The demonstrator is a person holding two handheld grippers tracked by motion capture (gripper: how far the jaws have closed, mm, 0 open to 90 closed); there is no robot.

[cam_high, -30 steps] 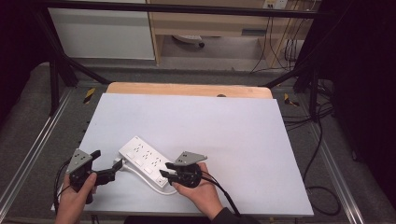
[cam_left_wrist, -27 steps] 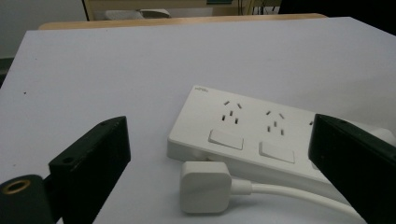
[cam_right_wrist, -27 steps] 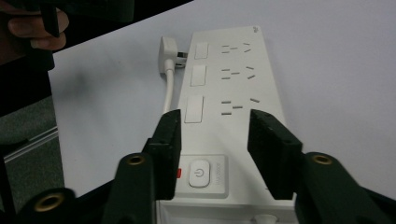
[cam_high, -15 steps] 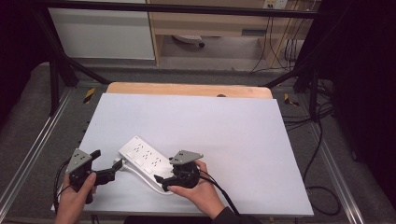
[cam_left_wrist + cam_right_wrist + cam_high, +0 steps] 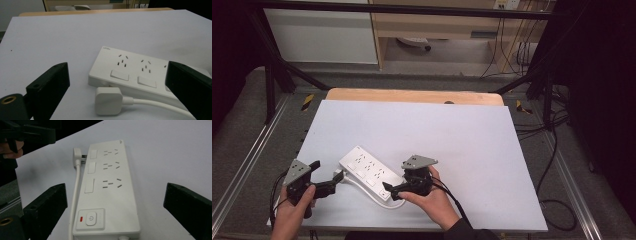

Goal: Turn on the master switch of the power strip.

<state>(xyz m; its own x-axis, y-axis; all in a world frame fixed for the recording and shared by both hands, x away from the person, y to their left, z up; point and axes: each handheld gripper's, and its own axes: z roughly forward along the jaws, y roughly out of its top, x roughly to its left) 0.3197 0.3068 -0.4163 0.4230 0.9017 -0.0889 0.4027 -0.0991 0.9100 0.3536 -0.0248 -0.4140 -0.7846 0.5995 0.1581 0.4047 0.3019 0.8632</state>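
A white power strip lies slantwise near the table's front left, with three socket groups, rocker switches and a power button beside a red mark. Its white cord runs along one long side to a white plug that lies on the table by the strip's far end. My left gripper is open, and the plug and that end of the strip sit between its jaws. My right gripper is open at the button end, its jaws wide on either side of the strip without touching it.
The white table top stretches bare behind and to the right of the strip, with a wooden edge at the back. Metal frame rails flank the table. Cables hang on the right.
My right gripper has shifted a little at the strip's button end. The strip, the plug and my left gripper have stayed put.
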